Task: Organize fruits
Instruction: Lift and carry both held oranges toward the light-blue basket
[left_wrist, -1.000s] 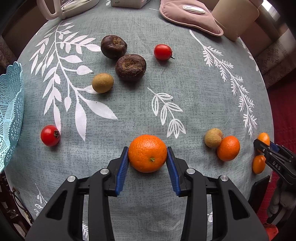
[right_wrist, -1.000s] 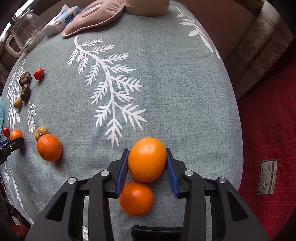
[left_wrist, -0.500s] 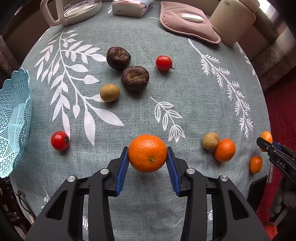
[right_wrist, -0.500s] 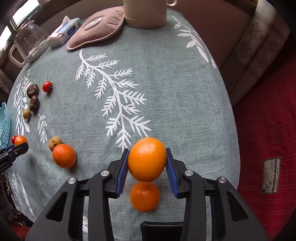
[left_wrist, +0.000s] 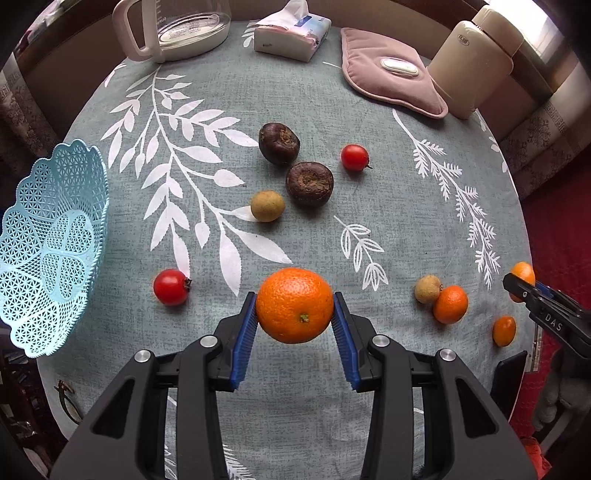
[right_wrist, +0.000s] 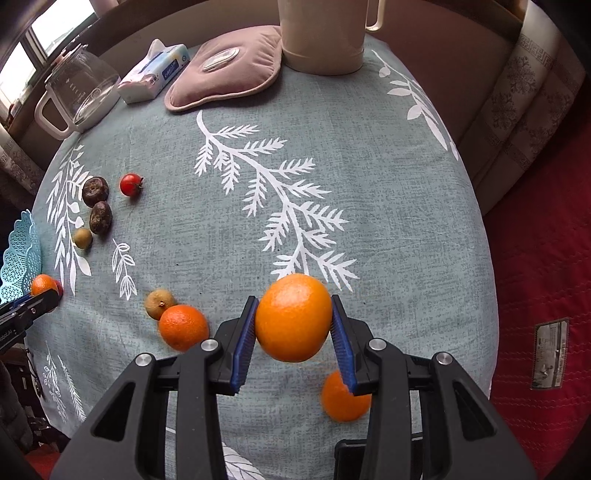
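Both grippers lifted higher, left gripper (left_wrist: 295, 321) clamping orange (left_wrist: 294, 305), right gripper (right_wrist: 293, 332) clamping tangerine (right_wrist: 293, 317)

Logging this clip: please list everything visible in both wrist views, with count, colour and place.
Held oranges: 2, orange, one per gripper.
Loose oranges: 2, orange, table's right side.
Tomatoes: 2, red, left and centre.
Dark fruits: 2, brown, centre, side by side.
Small round fruits: 2, tan, one beside the dark fruits, one beside a loose orange.
Basket: 1, light blue, left edge.
Glass jug, tissue pack, pink pad, cream jug: 1 each, far edge.
Tablecloth: 1, grey-green, white leaves.
Left gripper, right gripper: black, blue-padded jaws shut on oranges.
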